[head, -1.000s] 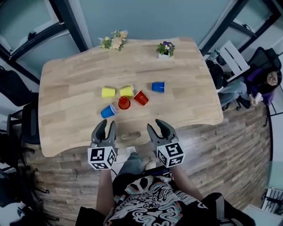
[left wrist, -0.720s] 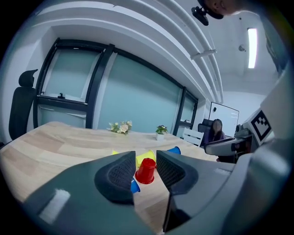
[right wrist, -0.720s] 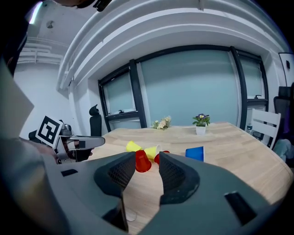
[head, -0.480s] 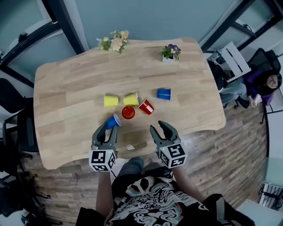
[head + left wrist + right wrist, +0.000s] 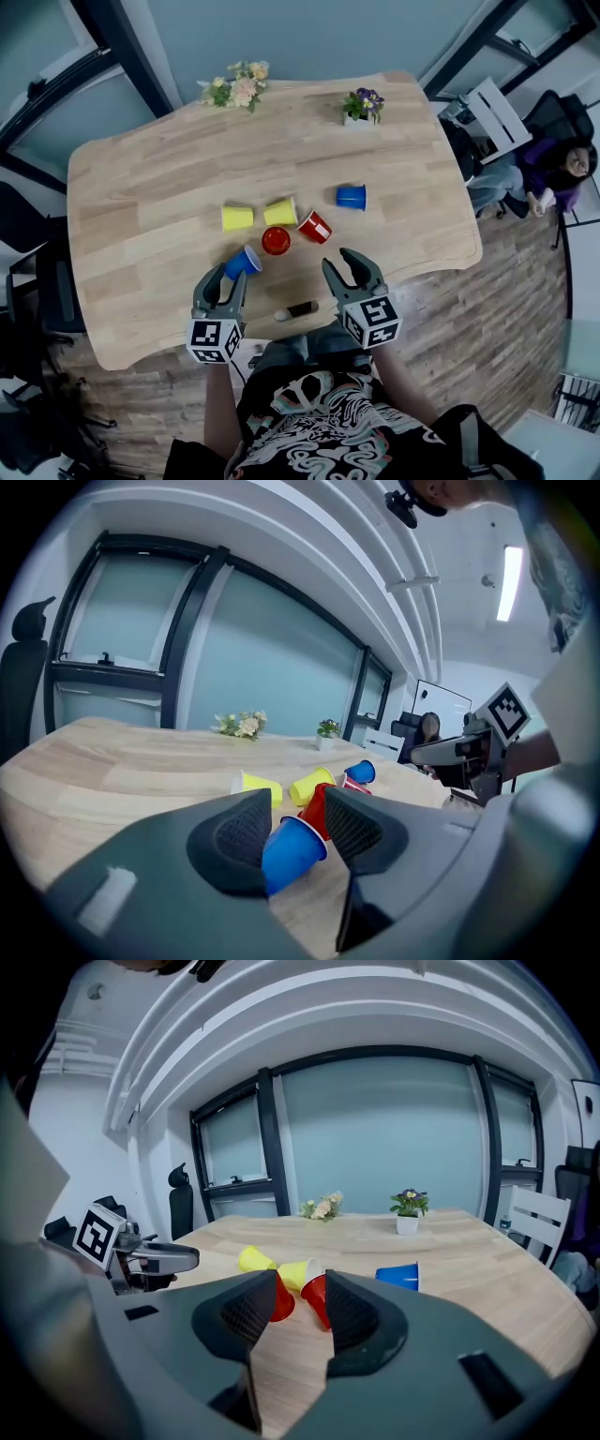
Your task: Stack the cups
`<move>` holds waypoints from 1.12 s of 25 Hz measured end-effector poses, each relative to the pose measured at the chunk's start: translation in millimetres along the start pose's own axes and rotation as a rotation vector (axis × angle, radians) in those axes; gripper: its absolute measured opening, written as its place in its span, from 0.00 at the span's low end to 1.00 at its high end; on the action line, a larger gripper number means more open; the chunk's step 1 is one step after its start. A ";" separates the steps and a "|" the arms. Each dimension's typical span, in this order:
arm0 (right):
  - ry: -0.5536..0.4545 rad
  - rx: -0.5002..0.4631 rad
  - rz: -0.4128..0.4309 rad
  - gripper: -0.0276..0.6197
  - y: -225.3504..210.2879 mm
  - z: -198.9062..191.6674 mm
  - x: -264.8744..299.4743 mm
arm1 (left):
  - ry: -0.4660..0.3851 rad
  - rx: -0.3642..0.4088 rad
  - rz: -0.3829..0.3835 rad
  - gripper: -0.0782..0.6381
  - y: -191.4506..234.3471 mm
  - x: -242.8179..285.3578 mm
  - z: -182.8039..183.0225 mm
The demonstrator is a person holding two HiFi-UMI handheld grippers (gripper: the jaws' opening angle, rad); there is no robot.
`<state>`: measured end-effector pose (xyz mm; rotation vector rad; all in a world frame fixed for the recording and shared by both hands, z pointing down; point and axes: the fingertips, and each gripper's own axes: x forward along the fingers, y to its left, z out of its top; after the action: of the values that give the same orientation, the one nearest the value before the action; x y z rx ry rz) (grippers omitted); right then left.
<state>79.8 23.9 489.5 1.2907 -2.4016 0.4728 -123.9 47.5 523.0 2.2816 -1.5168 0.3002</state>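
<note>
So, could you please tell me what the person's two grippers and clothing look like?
Both the left gripper and the right gripper are dark grey, with two curved jaws lined with cross-hatched pads. Each carries a white cube printed with black square markers. No cables show. The person wears a black shirt with a white and red swirl print.

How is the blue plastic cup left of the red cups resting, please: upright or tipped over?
Tipped over: the blue plastic cup lies on its side on the light wooden table, its rim facing sideways, not up.
</note>
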 end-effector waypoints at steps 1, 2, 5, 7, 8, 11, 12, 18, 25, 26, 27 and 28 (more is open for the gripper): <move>0.004 0.002 0.000 0.30 0.0 -1.1 1.1 | 0.007 -0.003 -0.006 0.36 1.6 0.4 -2.3; 0.008 0.004 0.001 0.30 -0.3 -2.3 2.3 | 0.014 -0.007 -0.012 0.38 2.8 0.8 -4.7; 0.021 0.012 0.007 0.30 -2.2 -7.0 5.4 | 0.038 -0.008 -0.030 0.38 2.5 2.2 -13.4; 0.027 0.016 0.018 0.30 -1.4 -9.2 9.7 | 0.056 0.000 -0.040 0.39 2.8 2.9 -19.1; 0.030 0.018 0.026 0.30 0.0 -9.7 12.4 | 0.065 0.003 -0.043 0.39 3.7 3.1 -21.7; 0.036 0.023 0.050 0.30 5.5 -12.0 19.0 | 0.088 0.009 -0.039 0.41 8.4 2.7 -29.6; 0.039 0.024 0.056 0.30 7.0 -13.1 20.9 | 0.096 0.017 -0.035 0.41 10.7 2.8 -32.4; 0.070 0.029 0.075 0.30 7.7 -23.3 32.5 | 0.152 0.078 -0.054 0.46 20.6 6.6 -49.6; 0.093 0.034 0.091 0.29 0.6 -28.9 44.1 | 0.207 0.127 -0.096 0.50 21.7 11.2 -63.7; 0.096 0.036 0.093 0.29 0.0 -29.8 44.8 | 0.216 0.133 -0.106 0.50 20.7 11.9 -66.7; 0.099 0.037 0.096 0.29 -0.2 -30.8 45.8 | 0.225 0.142 -0.115 0.50 20.0 12.6 -69.6; 0.102 0.036 0.100 0.29 -0.2 -32.0 47.4 | 0.231 0.154 -0.123 0.51 19.6 13.8 -71.6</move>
<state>60.9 4.3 539.8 1.1369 -2.3903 0.5984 -134.1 59.8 596.8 2.3493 -1.2715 0.6411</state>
